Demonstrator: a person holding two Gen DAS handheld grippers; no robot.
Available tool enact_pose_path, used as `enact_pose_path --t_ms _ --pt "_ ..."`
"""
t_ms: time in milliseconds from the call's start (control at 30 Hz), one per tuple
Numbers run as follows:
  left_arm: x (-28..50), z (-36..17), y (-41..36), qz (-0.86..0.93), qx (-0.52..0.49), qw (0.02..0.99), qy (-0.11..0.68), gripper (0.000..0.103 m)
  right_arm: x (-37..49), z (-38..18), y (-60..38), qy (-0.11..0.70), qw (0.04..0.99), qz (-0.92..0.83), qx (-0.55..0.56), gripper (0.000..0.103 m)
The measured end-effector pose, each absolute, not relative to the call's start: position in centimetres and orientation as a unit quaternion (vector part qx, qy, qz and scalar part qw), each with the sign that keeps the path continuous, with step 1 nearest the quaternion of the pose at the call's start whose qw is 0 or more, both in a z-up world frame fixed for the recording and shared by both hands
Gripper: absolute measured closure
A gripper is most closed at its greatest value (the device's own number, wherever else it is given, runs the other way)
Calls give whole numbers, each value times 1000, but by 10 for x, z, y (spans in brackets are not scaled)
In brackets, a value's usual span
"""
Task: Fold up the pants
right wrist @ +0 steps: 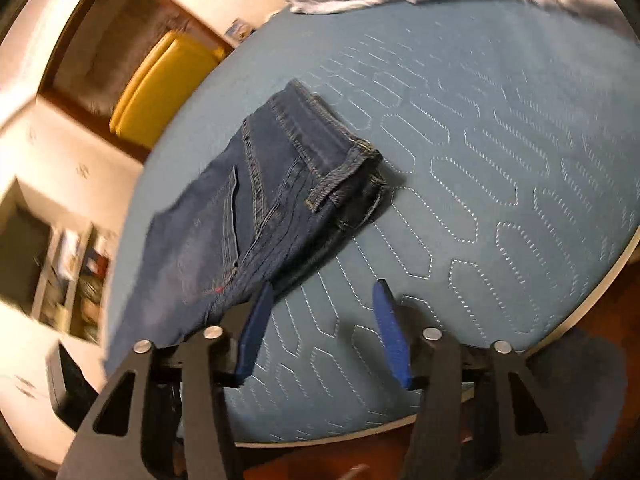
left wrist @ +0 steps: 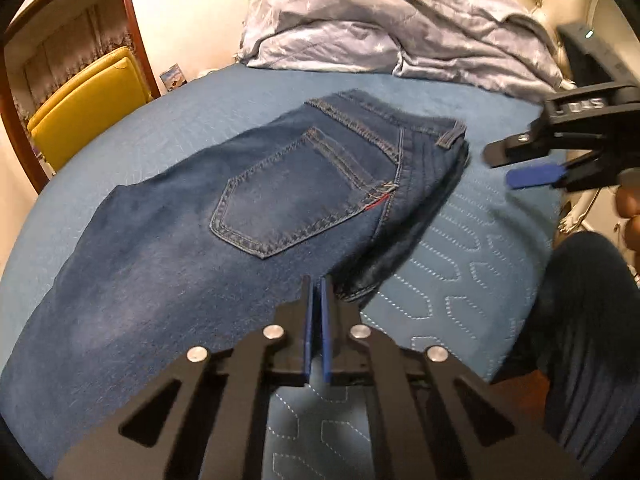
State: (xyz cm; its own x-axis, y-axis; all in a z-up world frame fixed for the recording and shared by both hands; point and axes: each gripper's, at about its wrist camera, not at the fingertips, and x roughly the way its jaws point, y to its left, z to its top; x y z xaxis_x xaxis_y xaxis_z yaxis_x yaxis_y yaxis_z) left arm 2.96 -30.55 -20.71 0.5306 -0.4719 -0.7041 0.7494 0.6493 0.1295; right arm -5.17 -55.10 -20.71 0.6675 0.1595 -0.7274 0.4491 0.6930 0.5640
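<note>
The jeans (left wrist: 248,200) lie flat on the bed (left wrist: 472,248), already doubled leg over leg, back pocket (left wrist: 304,196) up; their waistband end points toward the headboard side of the mattress, where a crumpled grey duvet (left wrist: 392,20) is heaped, and the legs run off toward the bed's near left part, past the frame's edge in the left wrist view. From the right wrist view the quilted blue cover (right wrist: 500,160) stretches bare and wide to the right of the jeans, all the way to the rounded near edge of the bed, beyond which a dark wooden floor (right wrist: 608,320) shows; that side gives plenty of open room.

The left gripper (left wrist: 316,292) has its blue fingers (left wrist: 307,320) pressed together with nothing visibly pinched between them; it sits over the near edge of the denim, close to the crotch seam. The right gripper (right wrist: 320,300) hangs just beside the jeans' near edge over bare cover, its fingers (right wrist: 256,328) standing apart, nothing between them; seen from the left wrist it floats off the waistband corner, clear of the cloth.

A yellow chair (left wrist: 88,100) stands beyond the bed's far left edge against a wood-framed panel; a shelf unit (right wrist: 68,272) with blurred contents I cannot make out sits left of the bed.
</note>
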Motion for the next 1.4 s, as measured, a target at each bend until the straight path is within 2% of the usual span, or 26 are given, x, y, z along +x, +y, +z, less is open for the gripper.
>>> enact_pose_path --t_ms 267,300,333,367,433,533,667,767,800,867,900,967,1000,1033,1067,1133,1233,1300,1400 --pt "20 -214 -307 -353 228 849 321 102 -3 -209 -539 403 820 -61 402 54" --pt "18 -216 -309 -350 235 849 318 102 2 -212 -540 405 818 -67 404 62" --pt "14 -219 -310 -345 244 852 309 101 7 -214 -540 410 819 -78 394 82" --pt "12 -220 -311 -342 244 854 306 100 12 -217 -538 428 820 -103 365 92" --pt "12 -220 -308 -340 224 859 311 98 16 -223 -537 444 816 -120 350 103" --pt "16 -210 -291 -349 158 862 332 97 23 -218 -523 458 830 -137 286 103" --pt "36 -185 -225 -288 23 893 345 94 32 -212 -507 475 836 -155 226 103" --pt "61 -188 -168 -188 -9 917 352 94 34 -209 -501 481 840 -160 194 103" --pt "71 -200 -156 -169 0 908 383 94 35 -204 -494 483 843 -167 170 103" --pt "81 -222 -143 -136 21 890 434 94 34 -193 -481 476 851 -179 128 86" --pt "78 -224 -132 -143 -4 892 428 94 31 -182 -470 460 864 -179 103 77" --pt "75 -220 -132 -147 2 892 428 91 32 -168 -453 441 877 -177 69 40" --pt "75 -218 -134 -150 3 892 427 80 33 -161 -445 428 885 -170 62 10" --pt "76 -218 -135 -152 7 891 428 69 34 -155 -440 414 894 -161 61 9" --pt "76 -217 -136 -151 8 890 430 65 39 -150 -430 401 901 -155 53 9" --pt "73 -217 -133 -152 -5 888 433 50 48 -149 -417 398 901 -169 37 7" --pt "72 -213 -128 -149 -7 886 439 47 60 -165 -402 406 893 -194 -8 5" --pt "69 -202 -129 -149 -1 889 434 40 68 -182 -405 424 887 -180 -13 5" --pt "72 -175 -142 -184 -1 900 394 41 69 -200 -418 432 885 -171 3 5"
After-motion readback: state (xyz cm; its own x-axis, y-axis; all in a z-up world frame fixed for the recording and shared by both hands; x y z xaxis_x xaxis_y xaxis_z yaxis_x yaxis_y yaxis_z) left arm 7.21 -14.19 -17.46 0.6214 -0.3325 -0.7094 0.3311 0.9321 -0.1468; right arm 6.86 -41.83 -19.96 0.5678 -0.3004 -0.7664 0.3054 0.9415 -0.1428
